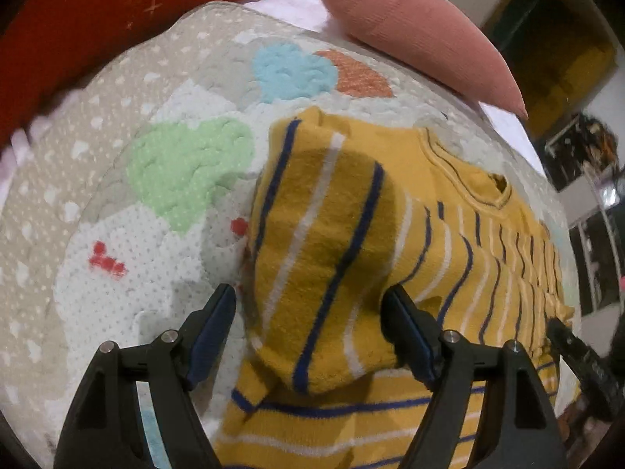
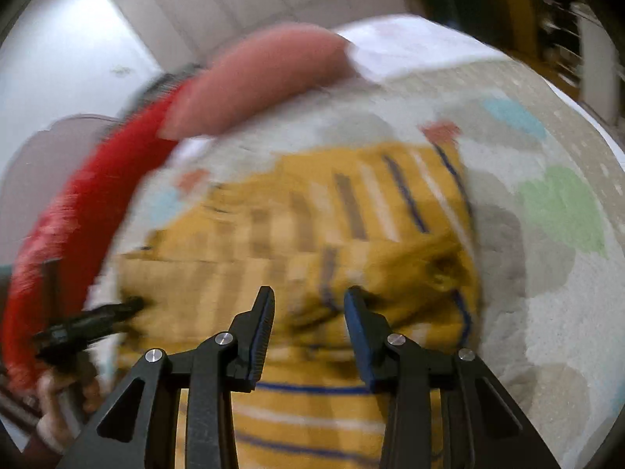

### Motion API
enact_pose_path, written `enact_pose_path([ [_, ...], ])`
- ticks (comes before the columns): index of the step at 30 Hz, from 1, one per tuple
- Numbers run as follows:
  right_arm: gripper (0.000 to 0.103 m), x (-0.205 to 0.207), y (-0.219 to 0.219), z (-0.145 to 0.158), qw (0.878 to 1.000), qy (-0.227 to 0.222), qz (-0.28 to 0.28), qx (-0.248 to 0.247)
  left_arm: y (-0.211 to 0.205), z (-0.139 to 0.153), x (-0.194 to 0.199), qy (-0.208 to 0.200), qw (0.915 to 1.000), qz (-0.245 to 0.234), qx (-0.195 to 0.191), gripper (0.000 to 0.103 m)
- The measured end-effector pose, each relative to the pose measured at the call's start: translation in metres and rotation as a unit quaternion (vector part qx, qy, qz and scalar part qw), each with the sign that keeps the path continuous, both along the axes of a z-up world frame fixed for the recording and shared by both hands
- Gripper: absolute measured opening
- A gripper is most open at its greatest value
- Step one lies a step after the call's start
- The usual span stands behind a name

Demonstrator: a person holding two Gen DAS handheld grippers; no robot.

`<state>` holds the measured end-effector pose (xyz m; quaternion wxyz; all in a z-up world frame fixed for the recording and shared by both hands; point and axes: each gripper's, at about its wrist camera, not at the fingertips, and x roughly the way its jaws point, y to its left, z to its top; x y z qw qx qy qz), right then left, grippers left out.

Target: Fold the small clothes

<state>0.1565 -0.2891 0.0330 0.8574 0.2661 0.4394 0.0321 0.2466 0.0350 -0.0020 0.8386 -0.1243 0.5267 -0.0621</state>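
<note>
A small mustard-yellow sweater (image 1: 449,242) with blue and white stripes lies on a quilted play mat (image 1: 117,258). One sleeve (image 1: 324,258) is folded over the body. My left gripper (image 1: 310,303) is open, its fingers on either side of the folded sleeve, not pinching it. In the right wrist view, which is motion-blurred, the sweater (image 2: 312,242) fills the middle and my right gripper (image 2: 309,299) is open just above its fabric. The other gripper's black tip (image 1: 578,351) shows at the sweater's right edge.
A pink pillow (image 1: 422,35) and a red cushion (image 1: 97,27) lie at the mat's far side. The mat has green (image 1: 187,168), blue and orange patches. The left gripper and the hand on it (image 2: 78,336) show at the left of the right wrist view.
</note>
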Motion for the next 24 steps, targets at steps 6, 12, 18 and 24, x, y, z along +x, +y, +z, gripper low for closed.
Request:
enact_pose_path([
  [6,0.049,-0.045,-0.013,0.026,0.999,-0.035,0.007,0.019,0.009,0.033,-0.057,-0.039,0.9984,-0.041,0.008,0.079],
  [12,0.058,-0.126,-0.030,0.036,0.999,-0.036,0.023,0.011,0.037,0.035,-0.130,-0.047,0.9979,-0.042,0.014,0.079],
  [18,0.058,-0.188,-0.036,0.004,0.999,-0.012,0.003,0.053,0.049,0.013,-0.183,-0.030,0.9978,-0.045,-0.038,0.079],
  [24,0.059,-0.232,-0.013,-0.031,0.985,-0.021,-0.009,0.170,0.040,0.004,-0.225,-0.059,0.9947,-0.044,-0.072,0.087],
])
